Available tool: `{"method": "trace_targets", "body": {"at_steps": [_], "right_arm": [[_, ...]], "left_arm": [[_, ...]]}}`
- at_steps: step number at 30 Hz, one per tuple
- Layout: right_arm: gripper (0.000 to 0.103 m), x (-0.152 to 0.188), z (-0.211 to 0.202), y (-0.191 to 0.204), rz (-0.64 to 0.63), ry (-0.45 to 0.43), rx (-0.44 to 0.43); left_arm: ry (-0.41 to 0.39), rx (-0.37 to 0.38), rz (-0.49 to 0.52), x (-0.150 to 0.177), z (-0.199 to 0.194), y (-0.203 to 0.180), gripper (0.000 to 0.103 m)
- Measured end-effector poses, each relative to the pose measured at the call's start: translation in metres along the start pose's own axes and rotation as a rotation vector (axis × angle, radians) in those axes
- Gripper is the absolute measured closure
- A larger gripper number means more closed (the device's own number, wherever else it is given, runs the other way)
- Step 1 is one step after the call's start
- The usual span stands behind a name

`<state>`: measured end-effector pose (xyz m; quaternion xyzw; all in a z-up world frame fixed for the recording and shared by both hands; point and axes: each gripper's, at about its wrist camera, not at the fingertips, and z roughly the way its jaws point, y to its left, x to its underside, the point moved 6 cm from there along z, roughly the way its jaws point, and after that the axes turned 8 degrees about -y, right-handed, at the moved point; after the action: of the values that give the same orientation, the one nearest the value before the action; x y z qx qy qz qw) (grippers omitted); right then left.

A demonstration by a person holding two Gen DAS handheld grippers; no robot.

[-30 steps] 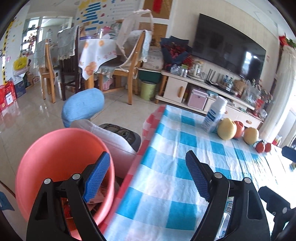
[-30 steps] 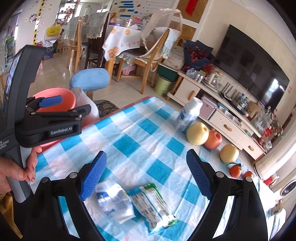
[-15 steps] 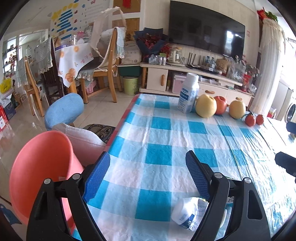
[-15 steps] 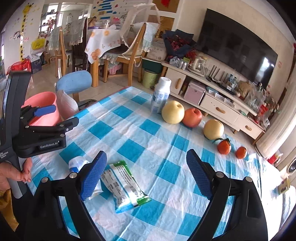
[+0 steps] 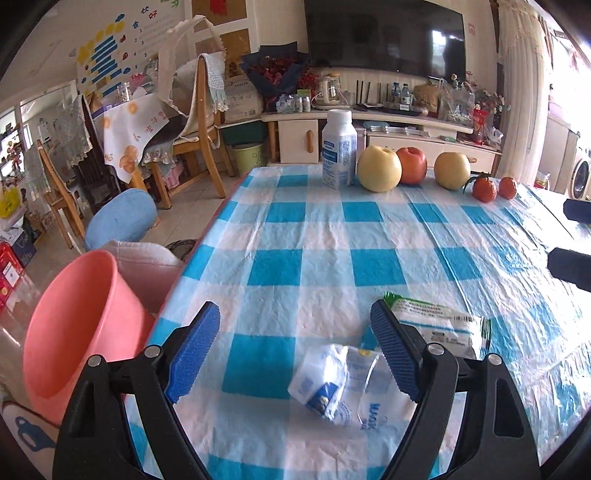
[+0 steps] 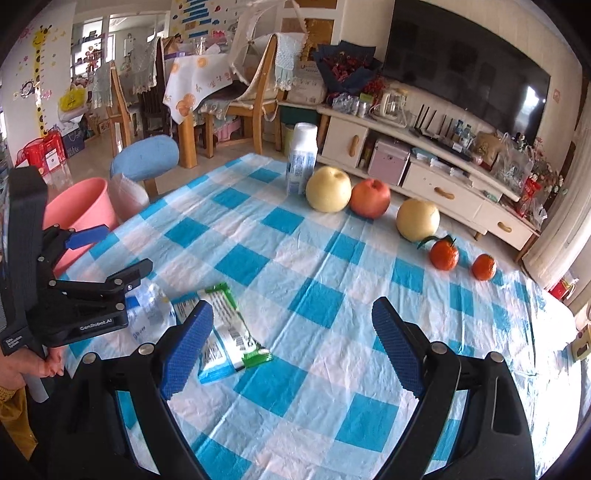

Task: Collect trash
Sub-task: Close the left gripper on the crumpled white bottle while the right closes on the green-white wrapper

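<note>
Both grippers are swinging from the bin (image 5: 74,325) over the table (image 5: 332,229), jaws apart and empty, the left gripper (image 5: 295,354) hovering nearer the crumpled bag (image 5: 343,387) lying low right between its jaws, the wrapper (image 6: 225,328) lying just beyond.

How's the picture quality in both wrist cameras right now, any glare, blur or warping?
Left wrist view: sharp, strong fisheye bending at the edges, window glare blowing out the upper right, reflections on the black television screen. Right wrist view: also sharp and warped, the blue-and-white checked tablecloth evenly daylit, corners dark.
</note>
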<state>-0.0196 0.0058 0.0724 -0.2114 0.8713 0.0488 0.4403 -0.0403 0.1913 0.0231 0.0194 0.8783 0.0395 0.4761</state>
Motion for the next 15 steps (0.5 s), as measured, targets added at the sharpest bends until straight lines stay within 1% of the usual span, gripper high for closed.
{"method": "trace_targets", "body": {"at_steps": [3,7,12,15], "right_arm": [[0.015,0.015,0.011,0.003,-0.01,0.054,-0.027],[0.015,0.03,0.022,0.011,-0.014,0.114,-0.082],[0.015,0.041,0.029,0.033,-0.045,0.163,-0.18],[0.015,0.049,0.037,0.045,-0.082,0.199,-0.216]], "left_arm": [[0.019,-0.032,-0.017,0.01,-0.007,-0.002,0.02],[0.073,-0.033,-0.096,0.027,-0.012,-0.002,0.02],[0.137,0.018,-0.207,0.04,-0.005,-0.002,0.02],[0.169,0.039,-0.27,0.044,0.004,-0.001,0.02]]}}
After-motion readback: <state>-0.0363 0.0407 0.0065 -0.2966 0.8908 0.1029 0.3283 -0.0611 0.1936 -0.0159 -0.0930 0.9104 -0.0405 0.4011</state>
